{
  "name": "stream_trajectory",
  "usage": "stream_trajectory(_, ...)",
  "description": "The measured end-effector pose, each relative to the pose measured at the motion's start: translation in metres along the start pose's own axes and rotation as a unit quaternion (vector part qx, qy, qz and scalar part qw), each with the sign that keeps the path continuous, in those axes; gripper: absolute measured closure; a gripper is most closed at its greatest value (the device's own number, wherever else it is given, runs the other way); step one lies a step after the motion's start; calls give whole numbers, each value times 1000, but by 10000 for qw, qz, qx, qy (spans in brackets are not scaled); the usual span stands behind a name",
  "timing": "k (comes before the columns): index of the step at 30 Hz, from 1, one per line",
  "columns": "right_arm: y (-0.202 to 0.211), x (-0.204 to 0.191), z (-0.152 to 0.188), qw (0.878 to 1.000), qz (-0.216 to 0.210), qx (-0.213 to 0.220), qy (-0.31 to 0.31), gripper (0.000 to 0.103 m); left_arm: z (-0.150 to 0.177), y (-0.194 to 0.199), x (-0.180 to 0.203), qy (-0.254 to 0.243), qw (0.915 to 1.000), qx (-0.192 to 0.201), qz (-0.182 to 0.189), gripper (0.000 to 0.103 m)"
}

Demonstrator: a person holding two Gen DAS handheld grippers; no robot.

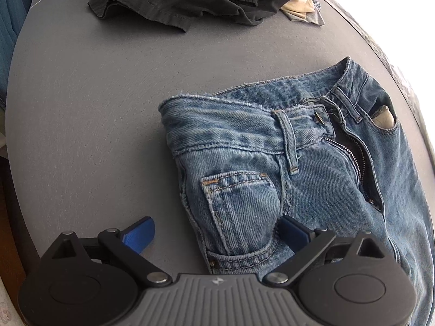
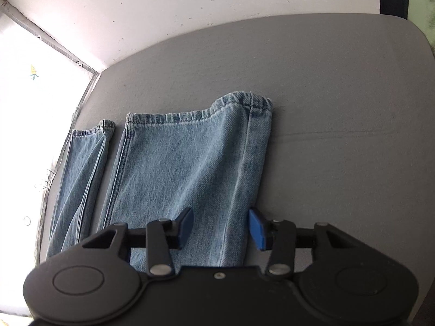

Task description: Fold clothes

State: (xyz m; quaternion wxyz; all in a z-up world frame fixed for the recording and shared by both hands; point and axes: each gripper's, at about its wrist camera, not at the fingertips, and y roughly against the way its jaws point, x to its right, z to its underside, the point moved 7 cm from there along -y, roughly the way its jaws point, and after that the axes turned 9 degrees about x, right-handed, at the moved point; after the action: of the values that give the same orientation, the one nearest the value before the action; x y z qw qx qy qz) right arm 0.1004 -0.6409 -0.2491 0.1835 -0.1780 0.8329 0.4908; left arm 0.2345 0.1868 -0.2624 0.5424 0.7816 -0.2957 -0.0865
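Blue jeans (image 1: 272,149) lie on the grey table (image 1: 95,108), waistband away from me and the zip open. My left gripper (image 1: 217,233) is open wide and straddles the jeans' side edge at the front pocket. One of its fingers is over bare table and the other rests on the denim. The right wrist view shows the two leg ends of the jeans (image 2: 190,163), hems away from me. My right gripper (image 2: 221,226) stands partly open across the wider leg's right edge. Its left finger is on the cloth and its right finger is beside the seam; the denim between them lies flat.
A heap of dark clothes (image 1: 190,2) with a beige piece (image 1: 299,8) lies at the table's far side. The narrower leg (image 2: 81,176) runs along the table's left edge. A white wall (image 2: 190,0) stands behind the table (image 2: 339,108).
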Motion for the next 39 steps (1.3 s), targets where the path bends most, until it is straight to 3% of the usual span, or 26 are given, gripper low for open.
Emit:
stream_trajectory(3, 1, 6, 0, 9983, -206, -85, -537, 69, -1, 1, -2, 16, 9999, 8, 115, 5)
stream_trajectory(8, 2, 11, 0, 9973, -285, -99, -676, 74, -6, 5, -17, 540, 9973, 69, 495, 5)
stream_trajectory(11, 3, 13, 0, 9971, -235, -106, -718, 77, -5, 6, -19, 603, 9963, 106, 595, 5)
stream_trajectory(18, 3, 0, 3, 9995, 307, 8, 111, 75, 0, 2, -4, 68, 9994, 65, 345, 5)
stream_trajectory(24, 2, -11, 7, 9967, 457, -26, 669, 73, -2, -1, -3, 113, 9995, -23, 292, 3)
stream_trajectory(26, 2, -13, 8, 9954, 484, -13, 824, 74, -1, -1, -2, 42, 9997, 7, 250, 3)
stream_trajectory(27, 3, -14, 9, 9944, 500, -1, 935, 79, 0, 0, -2, -4, 9997, 30, 226, 4)
stream_trajectory(28, 4, -15, 10, 9935, 501, 13, 1020, 88, 1, 1, -2, -46, 9998, 52, 200, 7)
stream_trajectory(30, 6, -16, 10, 9932, 431, 49, 1077, 92, 0, 3, -2, -95, 9997, 133, 178, 15)
stream_trajectory(31, 8, -16, 10, 9939, 358, 70, 1041, 96, -2, 4, -2, -123, 9996, 181, 197, 24)
stream_trajectory(32, 9, -16, 10, 9942, 313, 85, 1022, 96, -3, 6, -2, -143, 9992, 203, 309, 34)
stream_trajectory(35, 13, -21, 9, 9946, 213, 139, 1009, 99, -4, 6, 2, -83, 9986, 149, 501, 50)
stream_trajectory(39, 24, -22, 7, 9956, 104, 190, 912, 99, -5, 6, 6, -31, 9985, 188, 513, 57)
